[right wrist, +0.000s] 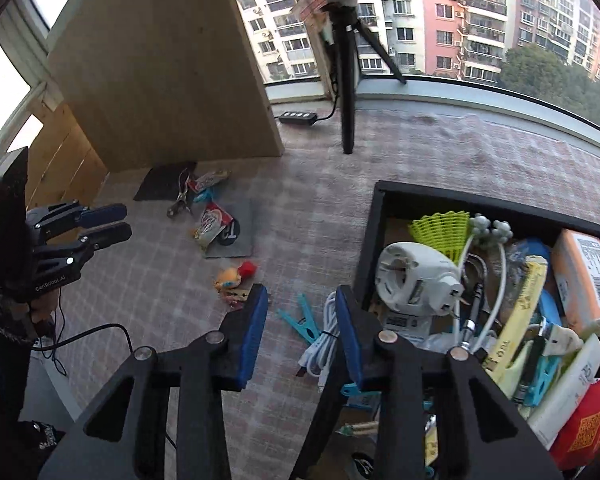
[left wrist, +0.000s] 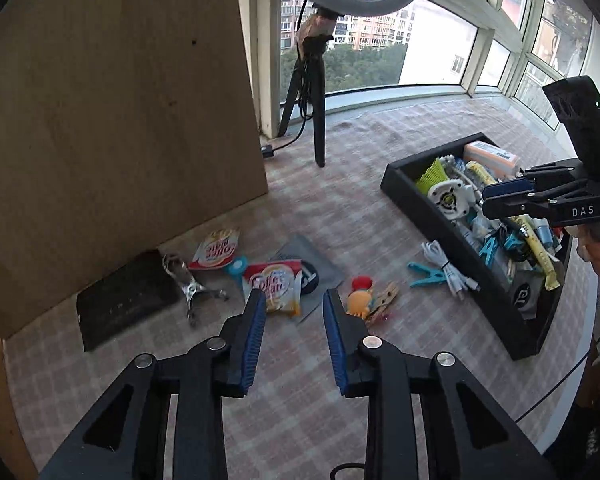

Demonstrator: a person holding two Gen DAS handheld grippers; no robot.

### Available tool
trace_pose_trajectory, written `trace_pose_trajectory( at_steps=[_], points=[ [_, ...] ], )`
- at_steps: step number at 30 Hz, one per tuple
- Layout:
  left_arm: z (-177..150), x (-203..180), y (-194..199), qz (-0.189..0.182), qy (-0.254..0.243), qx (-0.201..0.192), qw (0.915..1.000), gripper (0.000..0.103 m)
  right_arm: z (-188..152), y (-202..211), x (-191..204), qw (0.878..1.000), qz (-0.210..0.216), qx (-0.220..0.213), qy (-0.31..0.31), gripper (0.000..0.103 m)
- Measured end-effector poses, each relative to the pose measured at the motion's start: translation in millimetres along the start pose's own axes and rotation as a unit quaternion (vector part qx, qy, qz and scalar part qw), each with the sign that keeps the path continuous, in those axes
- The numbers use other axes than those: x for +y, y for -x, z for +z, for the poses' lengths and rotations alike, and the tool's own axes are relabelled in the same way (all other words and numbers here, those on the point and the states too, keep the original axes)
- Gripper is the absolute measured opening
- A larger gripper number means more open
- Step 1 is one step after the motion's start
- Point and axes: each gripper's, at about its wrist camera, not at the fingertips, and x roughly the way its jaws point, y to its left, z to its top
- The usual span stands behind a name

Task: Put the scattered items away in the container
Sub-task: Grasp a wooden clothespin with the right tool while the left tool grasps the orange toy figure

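Note:
The black tray (left wrist: pixel 404 192) (right wrist: pixel 370 240) is crowded with small items. On the checked cloth lie two sachets (left wrist: pixel 276 284), a metal clip (left wrist: pixel 188 284), a grey pouch (left wrist: pixel 320 268), an orange toy (left wrist: pixel 360 298) (right wrist: pixel 234 276), a wooden peg (left wrist: pixel 384 298), a teal peg (left wrist: pixel 426 276) (right wrist: pixel 302 320) and a white cable (left wrist: pixel 448 266) (right wrist: pixel 322 348). My left gripper (left wrist: pixel 294 300) (right wrist: pixel 126 222) hovers open above the near sachet, holding nothing. Open too and holding nothing, my right gripper (right wrist: pixel 300 296) (left wrist: pixel 486 200) hangs over the teal peg and cable beside the tray's left wall.
A tall wooden board (left wrist: pixel 120 120) stands at the left with a black pad (left wrist: pixel 124 300) at its foot. A tripod (left wrist: pixel 316 120) and a power strip (right wrist: pixel 298 117) stand by the window. The table's rounded edge runs along the right in the left wrist view.

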Motion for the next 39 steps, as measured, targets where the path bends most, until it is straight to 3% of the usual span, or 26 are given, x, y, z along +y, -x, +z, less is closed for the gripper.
trace_pose_trajectory(
  at_steps=[3,9,20,29,39],
  points=[
    [-13,-8,-14,-0.021,-0.002,0.018,0.9996,0.027,-3,-34,23,0.999,0.013,0.030,0.039,0.030],
    [-8,-42,-53,-0.046,-0.021,0.036,0.9981,0.027,-6,-79,49,0.990,-0.004,0.072,0.124,0.030],
    [-1,-60,-104,-0.070,-0.041,0.067,0.9944,0.030,-3,-109,39,0.983,-0.001,0.107,0.152,0.030],
    [1,-43,-106,-0.066,-0.032,0.065,0.9952,0.029,0,-122,50,0.970,-0.025,0.110,0.216,0.030],
    [0,-37,-103,-0.065,-0.035,0.064,0.9952,0.023,18,-127,48,0.964,-0.026,0.107,0.243,0.031]
  ],
)
